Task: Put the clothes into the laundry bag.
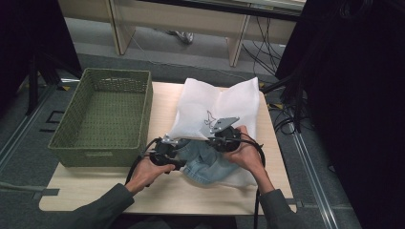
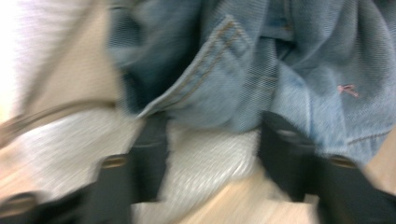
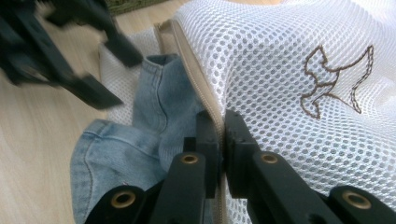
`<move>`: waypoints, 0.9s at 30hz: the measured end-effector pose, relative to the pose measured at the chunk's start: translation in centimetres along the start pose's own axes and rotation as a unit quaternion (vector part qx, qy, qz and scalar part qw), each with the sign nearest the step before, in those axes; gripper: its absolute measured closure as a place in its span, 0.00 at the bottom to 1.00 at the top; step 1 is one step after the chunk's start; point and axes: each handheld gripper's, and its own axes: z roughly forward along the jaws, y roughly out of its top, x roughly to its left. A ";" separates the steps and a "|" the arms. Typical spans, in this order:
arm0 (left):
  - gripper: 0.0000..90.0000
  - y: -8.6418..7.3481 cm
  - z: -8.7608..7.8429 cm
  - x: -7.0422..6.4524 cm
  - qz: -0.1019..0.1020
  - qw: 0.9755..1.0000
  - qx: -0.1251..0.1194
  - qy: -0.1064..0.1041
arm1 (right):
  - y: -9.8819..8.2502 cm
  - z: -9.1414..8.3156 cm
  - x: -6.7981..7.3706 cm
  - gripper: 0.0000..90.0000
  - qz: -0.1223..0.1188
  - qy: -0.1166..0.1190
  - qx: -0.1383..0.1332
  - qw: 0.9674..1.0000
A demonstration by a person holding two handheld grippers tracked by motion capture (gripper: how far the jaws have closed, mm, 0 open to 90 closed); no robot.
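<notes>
Faded blue denim garment (image 1: 206,164) lies half out of the white mesh laundry bag (image 1: 224,102), just ahead of the left gripper (image 2: 212,140), whose jaws stand spread. The right gripper (image 3: 220,135) pinches the bag's beige zipper edge (image 3: 194,70), holding the mouth up.

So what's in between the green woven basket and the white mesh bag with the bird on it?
Bare light wooden tabletop separates the green woven basket from the white mesh bag, seen in the high view.

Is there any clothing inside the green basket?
No. In the high view the green basket holds nothing; the jeans lie at the mesh bag.
</notes>
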 end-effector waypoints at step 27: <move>0.66 0.9 -0.3 -0.4 0.038 0.999 -0.019 0.003 | -0.8 1.5 0.5 0.97 -0.002 0.030 0.025 0.999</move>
